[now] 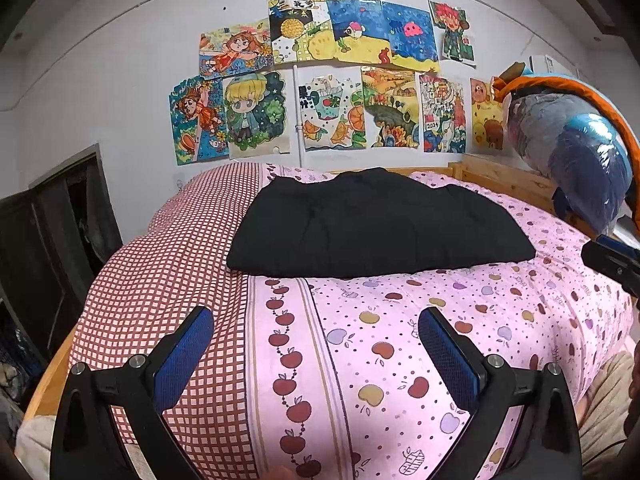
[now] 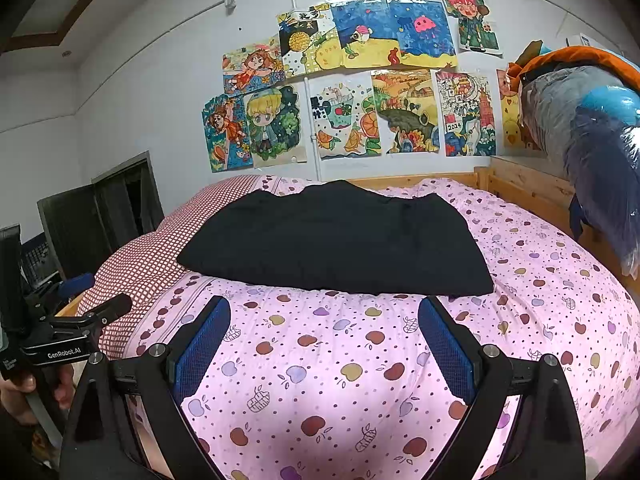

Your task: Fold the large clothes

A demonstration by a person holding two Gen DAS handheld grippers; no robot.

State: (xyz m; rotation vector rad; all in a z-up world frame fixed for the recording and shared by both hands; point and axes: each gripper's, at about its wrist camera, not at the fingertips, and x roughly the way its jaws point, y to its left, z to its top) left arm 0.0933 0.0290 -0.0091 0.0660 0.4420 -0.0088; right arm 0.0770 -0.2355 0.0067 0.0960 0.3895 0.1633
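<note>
A black garment [image 1: 376,224] lies folded into a flat rectangle on the pink apple-print bed cover [image 1: 440,320]; it also shows in the right wrist view [image 2: 340,240]. My left gripper [image 1: 316,320] is open and empty, hovering above the cover in front of the garment's near edge. My right gripper [image 2: 324,312] is open and empty, also short of the garment's near edge. The left gripper's body [image 2: 64,340] shows at the left of the right wrist view. The right gripper's tip [image 1: 612,260] shows at the right edge of the left wrist view.
A red-checked pillow or cover [image 1: 168,280] lies left of the garment. A wooden bed frame [image 2: 520,188] runs along the back and right. A plastic-wrapped blue and orange bundle [image 2: 592,140] hangs at right. Drawings [image 1: 320,80] cover the wall. A dark cabinet [image 1: 52,248] stands left.
</note>
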